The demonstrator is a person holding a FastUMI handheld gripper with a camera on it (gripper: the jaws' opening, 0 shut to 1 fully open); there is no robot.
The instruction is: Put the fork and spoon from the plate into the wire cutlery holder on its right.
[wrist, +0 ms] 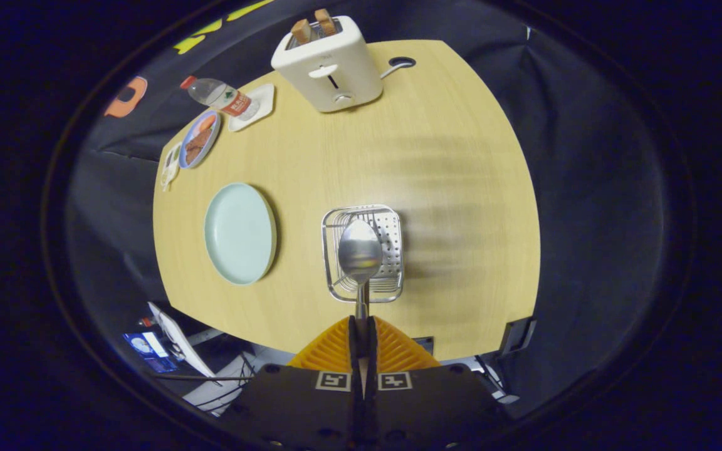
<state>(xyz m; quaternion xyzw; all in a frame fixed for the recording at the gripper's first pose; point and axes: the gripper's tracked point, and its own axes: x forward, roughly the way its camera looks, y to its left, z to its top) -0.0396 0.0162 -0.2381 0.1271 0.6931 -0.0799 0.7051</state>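
fingers (361,326) clamped on spoon (360,254) handle | bowl pointing ahead, over wire cutlery holder (392,250) | plate (239,233) bare, toaster (328,62) at far edge

We see a polished metal spoon (360,252) above a shiny wire cutlery holder (364,253) with a perforated metal wall, a smooth glossy plate (239,233), a light wood-grain table (436,163) and a smooth white plastic-looking toaster (329,70).
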